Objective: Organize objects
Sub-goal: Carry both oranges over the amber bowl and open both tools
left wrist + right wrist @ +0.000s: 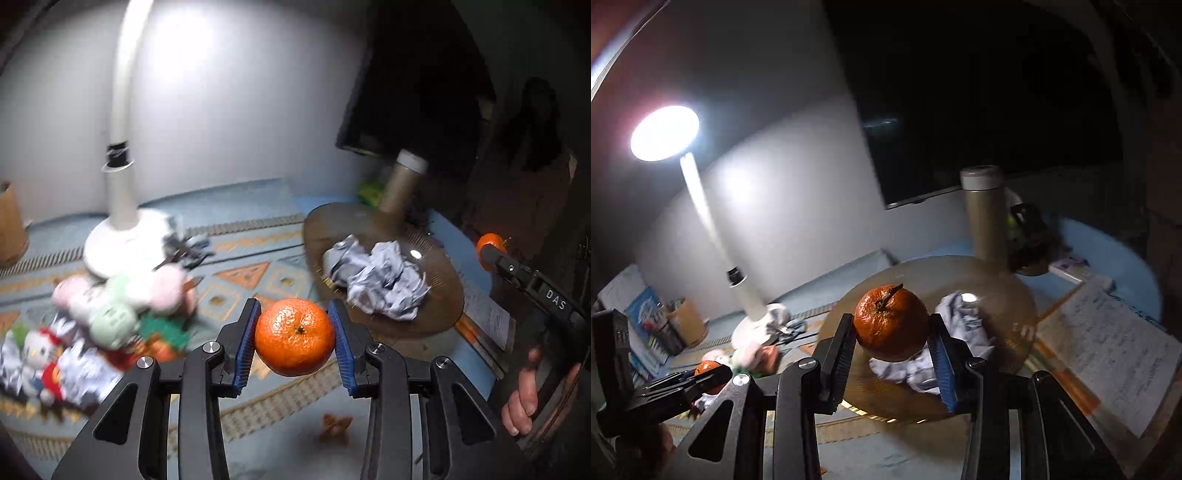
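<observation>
Golden plate (439, 306) carries crumpled paper (380, 280); bottle (986, 218) behind it, white lamp (122, 184) and blurred plush toys (110, 306) to the left. Left gripper (294, 334) jaws clamp a tangerine (294, 336) above the patterned surface (240, 273). Right gripper (892, 332) jaws clamp a stemmed tangerine (891, 323) over the plate, part-hiding the paper.

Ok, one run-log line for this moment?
left claw: shut on tangerine | right claw: shut on second tangerine | both lifted | plate: crumpled paper
</observation>
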Available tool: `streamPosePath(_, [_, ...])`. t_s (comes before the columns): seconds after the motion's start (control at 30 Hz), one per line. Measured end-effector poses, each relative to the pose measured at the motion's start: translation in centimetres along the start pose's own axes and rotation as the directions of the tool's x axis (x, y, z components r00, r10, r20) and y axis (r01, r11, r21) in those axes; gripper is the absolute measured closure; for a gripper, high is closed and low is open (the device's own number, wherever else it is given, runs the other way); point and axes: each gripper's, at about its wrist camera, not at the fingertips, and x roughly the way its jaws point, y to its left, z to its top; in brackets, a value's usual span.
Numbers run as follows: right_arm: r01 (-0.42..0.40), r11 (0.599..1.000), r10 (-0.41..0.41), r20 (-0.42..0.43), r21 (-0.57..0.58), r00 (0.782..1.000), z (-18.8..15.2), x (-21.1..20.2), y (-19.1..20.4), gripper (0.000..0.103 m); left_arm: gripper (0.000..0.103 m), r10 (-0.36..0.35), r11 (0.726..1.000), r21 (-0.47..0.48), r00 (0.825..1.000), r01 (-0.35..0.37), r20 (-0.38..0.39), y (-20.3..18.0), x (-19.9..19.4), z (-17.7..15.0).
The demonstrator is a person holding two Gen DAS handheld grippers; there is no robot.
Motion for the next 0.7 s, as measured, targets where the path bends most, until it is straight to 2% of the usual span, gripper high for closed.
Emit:
streamPosePath(0.13, [0.049,0.998,-0.046,-0.091,0.036,0.995,0.8,3.0,-2.7,0.064,0.067,-0.04,0.998,0.039,0.999,0.041,-0.028,-4.3,4.6,2.4])
streamPosePath(0.17, [0.061,0.998,-0.057,-0.117,0.029,0.991,0.8,3.8,-3.1,0.064,0.061,-0.03,0.999,0.042,0.999,0.03,-0.015,-5.1,5.4,2.7])
streamPosePath(0.2, [0.07,0.997,-0.066,-0.154,0.019,0.986,0.7,4.8,-3.2,0.064,0.05,-0.022,0.999,0.048,1.0,0.022,-0.001,-5.6,6.2,3.1])
streamPosePath(0.23, [0.074,0.997,-0.069,-0.188,0.02,0.98,0.7,5.8,-3.5,0.061,0.02,-0.002,0.998,0.059,1.0,0.002,-0.002,-6.1,6.9,3.5])
streamPosePath(0.27, [0.068,0.997,-0.059,-0.205,0.034,0.977,0.6,6.2,-4.0,0.06,0.016,0.029,0.998,0.062,1.0,-0.029,0.011,-6.1,7.0,3.6])
streamPosePath(0.3, [0.051,0.997,-0.04,-0.206,0.051,0.978,0.4,6.3,-4.3,0.06,0.016,0.045,0.997,0.058,0.999,-0.046,0.017,-6.0,6.9,3.6])
streamPosePath(0.37, [0.025,0.998,-0.013,-0.195,0.063,0.981,-0.2,6.0,-4.7,0.051,0.016,0.013,0.999,0.045,1.0,-0.014,0.016,-4.8,5.8,3.1])
streamPosePath(0.43, [0.005,0.999,0.002,-0.177,0.043,0.984,-0.6,5.4,-4.0,0.05,0.016,0.018,0.999,0.037,0.999,-0.019,0.028,-3.2,3.7,2.2])
streamPosePath(0.5, [-0.033,0.999,0.03,-0.159,-0.014,0.987,-1.0,4.3,-1.6,0.046,0.016,0.042,0.999,0.025,0.998,-0.043,0.044,-1.0,0.8,0.8])
streamPosePath(0.57, [-0.102,0.993,0.091,-0.155,-0.064,0.984,-1.9,3.5,1.7,0.039,0.009,0.096,0.995,0.006,0.993,-0.096,0.066,1.8,-2.6,-1.2])
streamPosePath(0.63, [-0.205,0.977,0.188,-0.206,-0.064,0.96,-4.3,3.4,5.7,0.039,0.0,0.191,0.981,-0.029,0.978,-0.19,0.088,5.2,-6.0,-3.6])
streamPosePath(0.67, [-0.262,0.964,0.245,-0.249,-0.038,0.937,-6.0,3.9,7.7,0.039,0.0,0.252,0.967,-0.056,0.962,-0.248,0.101,7.0,-7.7,-5.0])
streamPosePath(0.7, [-0.327,0.945,0.307,-0.296,-0.018,0.904,-8.1,4.8,9.8,0.039,0.0,0.313,0.948,-0.082,0.945,-0.306,0.098,8.9,-8.9,-6.3])
